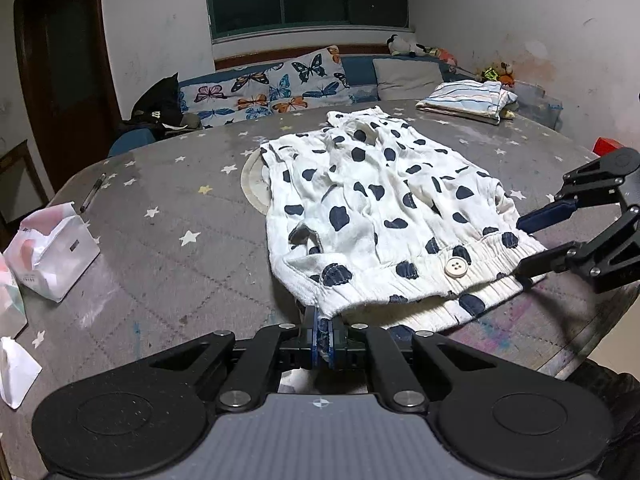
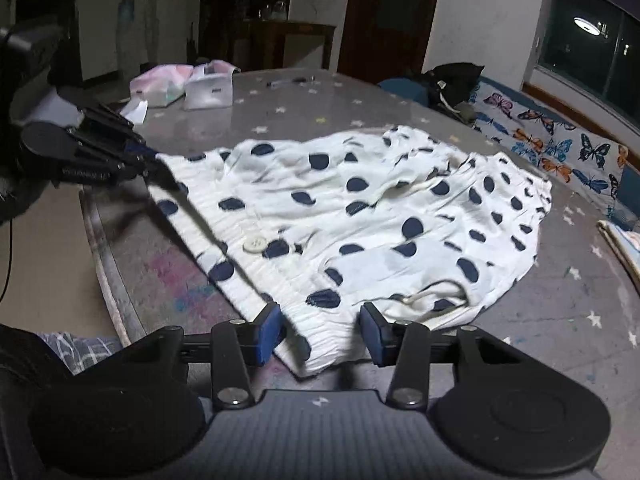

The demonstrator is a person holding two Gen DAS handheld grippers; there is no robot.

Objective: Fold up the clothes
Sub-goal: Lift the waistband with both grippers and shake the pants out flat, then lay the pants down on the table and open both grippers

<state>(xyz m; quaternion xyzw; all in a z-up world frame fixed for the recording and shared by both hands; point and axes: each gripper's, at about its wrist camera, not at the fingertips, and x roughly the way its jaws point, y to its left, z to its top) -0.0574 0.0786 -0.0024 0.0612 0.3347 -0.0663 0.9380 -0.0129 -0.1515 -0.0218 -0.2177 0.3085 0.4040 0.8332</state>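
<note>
A white garment with dark blue spots [image 1: 380, 200] [image 2: 360, 216] lies spread on the grey star-patterned table [image 1: 180, 200] [image 2: 320, 100]. Its ribbed elastic waistband, with a cream button [image 1: 456, 267] [image 2: 253, 244], faces me along the near edge. My left gripper [image 1: 324, 332] [image 2: 156, 164] is shut on one corner of the waistband. My right gripper [image 2: 320, 320] [image 1: 522, 246] stands open at the other corner. The waistband's end lies between its blue pads, which do not press on it.
A folded striped pile [image 1: 468, 100] sits at the far right of the table. Tissue packs [image 1: 52, 252] [image 2: 208, 88] and a pen [image 1: 93, 192] lie on the left side. A round mat [image 1: 252, 188] shows under the garment. A butterfly-print sofa [image 1: 272, 88] stands behind the table.
</note>
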